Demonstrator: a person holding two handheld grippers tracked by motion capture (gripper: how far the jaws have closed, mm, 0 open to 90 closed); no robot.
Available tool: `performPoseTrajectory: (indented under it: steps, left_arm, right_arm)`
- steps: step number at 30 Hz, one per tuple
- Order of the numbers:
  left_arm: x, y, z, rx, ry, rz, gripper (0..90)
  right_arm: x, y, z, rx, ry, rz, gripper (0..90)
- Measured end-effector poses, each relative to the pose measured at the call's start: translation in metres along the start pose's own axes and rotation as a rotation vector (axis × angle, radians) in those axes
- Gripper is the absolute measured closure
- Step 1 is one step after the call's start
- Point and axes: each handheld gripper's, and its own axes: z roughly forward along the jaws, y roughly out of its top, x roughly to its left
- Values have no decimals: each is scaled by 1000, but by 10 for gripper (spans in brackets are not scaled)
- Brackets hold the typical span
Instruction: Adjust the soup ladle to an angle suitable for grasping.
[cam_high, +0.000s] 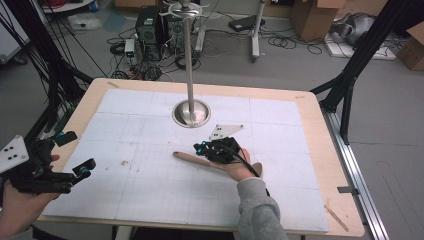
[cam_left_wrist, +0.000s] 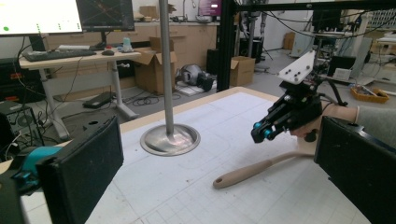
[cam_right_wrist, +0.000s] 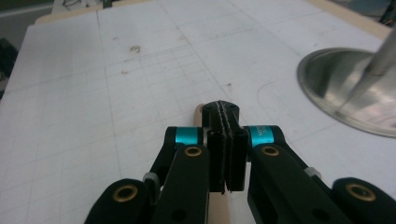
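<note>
Jaws of the right gripper (cam_right_wrist: 226, 140) are pressed together just above the wooden spoon handle (cam_left_wrist: 254, 170), which lies flat near the steel stand base (cam_high: 191, 113). Left gripper (cam_high: 77, 156) hangs wide, well apart from that base. No legible writing.

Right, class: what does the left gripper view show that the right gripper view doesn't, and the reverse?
Left gripper view: a long stretch of the wooden spoon, the right gripper above it from the side, a desk and boxes behind. Right gripper view: that gripper's pads shut together, close up, and brown marks. Both: the metal stand's round base, the spoon, the white mat.
</note>
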Motion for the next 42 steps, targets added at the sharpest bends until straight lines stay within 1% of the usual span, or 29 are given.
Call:
performPoseTrajectory:
  steps: [1,2,3,6,7,10,11,12,16,20,21,22,24,27,29,30,32,33,34,35,36,37,38,39,40,41,42]
  left_arm:
    - [0,0,0,0,-1,-1,18]
    - [0,0,0,1,-2,-1,18]
    - [1,-1,0,1,-1,-2,18]
    - [2,-1,-2,-3,2,-7,18]
    - [3,-1,-2,-3,4,-8,18]
    - [4,-2,-4,-5,8,-12,18]
    - [5,-2,-5,-6,10,-15,18]
    - [5,-2,-6,-4,11,-16,18]
    - [6,-2,-8,-8,15,-19,18]
    - [6,-3,-8,-9,17,-21,18]
    - [7,-3,-8,-8,16,-21,18]
    - [6,-3,-8,-7,16,-22,18]
    - [6,-3,-8,-4,16,-22,18]
    - [7,-3,-8,-4,16,-21,18]
    - [7,-4,-8,-3,16,-22,18]
    - [6,-4,-8,-2,15,-22,18]
    - [7,-4,-8,-2,14,-23,18]
    - [7,-4,-7,-1,14,-24,18]
    - [7,-5,-7,1,14,-24,18]
    - [7,-5,-7,2,14,-24,18]
    - [7,-5,-7,2,15,-27,18]
    - [7,-6,-7,3,14,-29,18]
    - [7,-6,-7,5,14,-29,18]
    - [7,-6,-7,5,14,-29,18]
    - [7,-6,-7,4,14,-29,18]
    - [8,-6,-7,4,14,-29,18]
    - [8,-6,-7,3,14,-30,18]
  right_arm:
    - [0,0,4,16,9,-5,897]
    - [1,0,14,40,24,-16,897]
    - [1,0,14,40,24,-16,897]
    - [4,0,28,73,37,-31,898]
    - [5,1,31,79,43,-29,898]
    - [7,0,43,105,59,-45,898]
    - [7,0,46,112,61,-44,898]
    - [8,-1,52,126,69,-44,898]
    - [7,-3,57,141,80,-33,899]
    - [7,-4,63,175,84,-29,900]
    - [7,-4,64,178,85,-36,900]
    - [7,-4,64,180,85,-28,900]
    - [6,-3,65,185,88,-27,900]
    - [6,-1,64,190,72,-28,900]
    - [5,0,63,181,49,-32,900]
    - [5,0,62,172,30,-23,900]
    - [6,0,63,182,39,-25,900]
    - [7,-1,65,200,63,-29,900]
    - [8,-1,67,214,77,-38,900]
    - [10,-2,68,219,74,-45,900]
    - [10,-1,69,215,60,-48,900]
    - [10,-1,70,210,46,-40,900]
    - [9,0,71,213,42,-31,900]
    - [10,0,74,229,38,-32,900]
    - [11,0,76,246,31,-38,900]
    - [12,-1,78,250,15,-58,900]
    - [10,0,78,251,8,-28,900]
